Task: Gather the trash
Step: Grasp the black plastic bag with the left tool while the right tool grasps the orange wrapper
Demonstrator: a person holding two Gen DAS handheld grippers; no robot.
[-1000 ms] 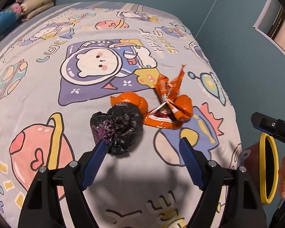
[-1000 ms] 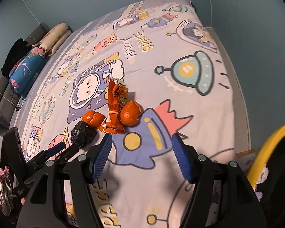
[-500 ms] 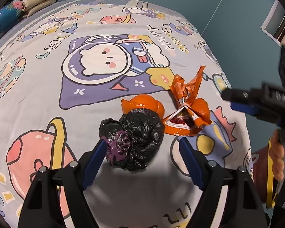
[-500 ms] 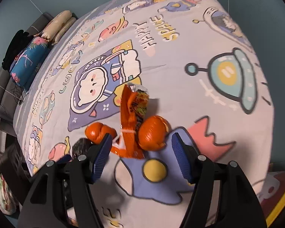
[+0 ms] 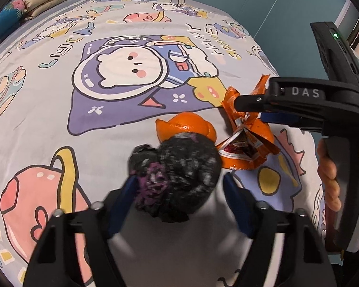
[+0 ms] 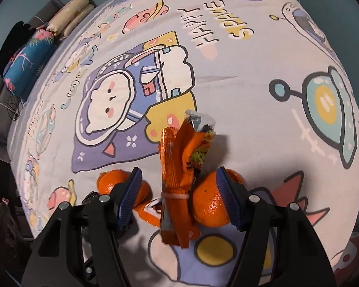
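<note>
On a bed sheet [image 5: 47, 124] printed with cartoon astronauts and planets, a person works two handheld grippers over a small cluster of trash near the sheet's edge.

At the left of the cluster lies a crumpled black plastic bag [image 5: 177, 177]. The left gripper [image 5: 179, 201] straddles it from above, blue pads on either side, and its jaws are closing on the bag. The left pad looks pressed against the bag's lower left flank, though blur there makes contact hard to confirm; the right pad stands just clear of the bag's right side. The bag rests on the sheet.

Just behind the bag, touching it, sits a piece of orange peel [image 5: 186, 126]. To its right lies an orange snack wrapper [image 6: 179, 179], twisted and tied round the middle with a pale band, its torn foil mouth pointing away from the right wrist camera. A second, rounder piece of orange peel [image 6: 208, 205] leans against the wrapper's right side.

The right gripper [image 6: 179, 198] hangs over this pair, its jaws about half open and closing, with the wrapper and part of the round peel between them. Its right pad overlaps the peel's upper edge; whether it touches cannot be told. The left pad is apart from the wrapper. A hand [image 5: 330, 174] grasps that gripper's handle at the far right.
</note>
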